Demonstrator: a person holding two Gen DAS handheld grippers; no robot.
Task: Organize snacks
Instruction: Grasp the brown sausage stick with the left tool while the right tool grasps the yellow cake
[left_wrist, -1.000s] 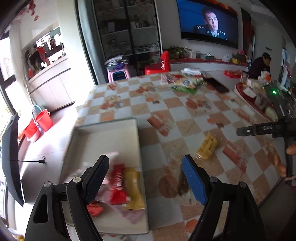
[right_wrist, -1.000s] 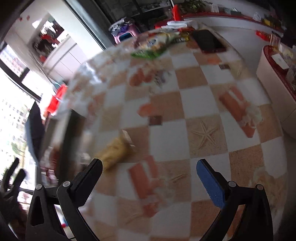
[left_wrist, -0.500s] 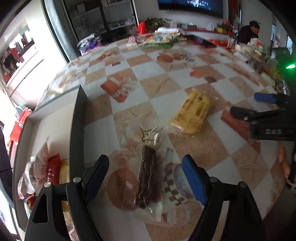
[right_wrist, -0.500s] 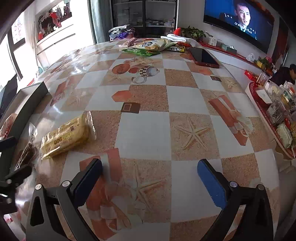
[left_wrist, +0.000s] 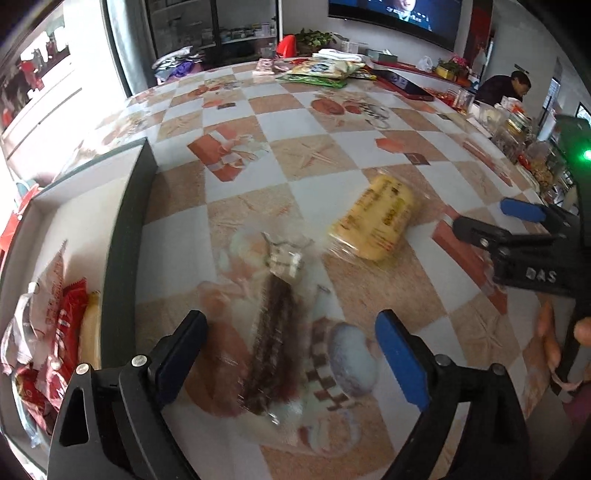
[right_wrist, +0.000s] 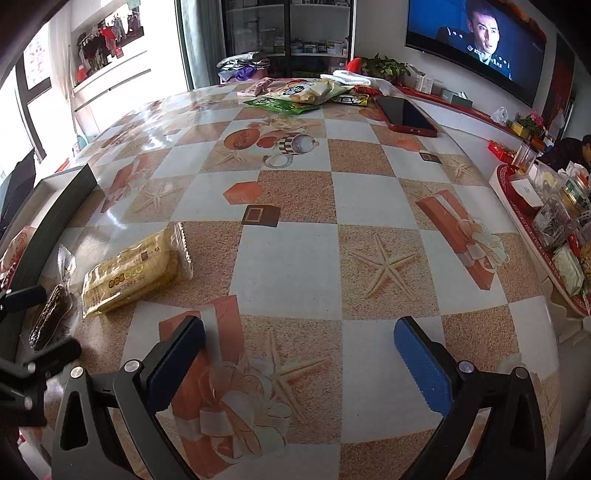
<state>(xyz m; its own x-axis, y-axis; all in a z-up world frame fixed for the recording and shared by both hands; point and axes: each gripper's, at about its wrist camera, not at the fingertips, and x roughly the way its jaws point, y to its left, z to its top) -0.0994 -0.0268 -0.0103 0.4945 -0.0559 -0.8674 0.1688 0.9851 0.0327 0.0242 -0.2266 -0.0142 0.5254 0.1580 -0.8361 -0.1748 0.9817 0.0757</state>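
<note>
A dark brown snack in a clear wrapper lies on the checkered table, between the open jaws of my left gripper; it also shows in the right wrist view. A yellow packet lies just beyond it, also seen in the right wrist view. A dark-walled box at the left holds red and white snack packets. My right gripper is open and empty over bare table, right of the yellow packet; it appears in the left wrist view.
Several snack bags and a phone in a red case lie at the table's far end. A red tray with jars and packets stands off the table's right edge. A person sits at the far right.
My left gripper has moved from over the box to the right and down, so the dark snack now lies between its jaws. My right gripper has steadied, facing the table's far end.
</note>
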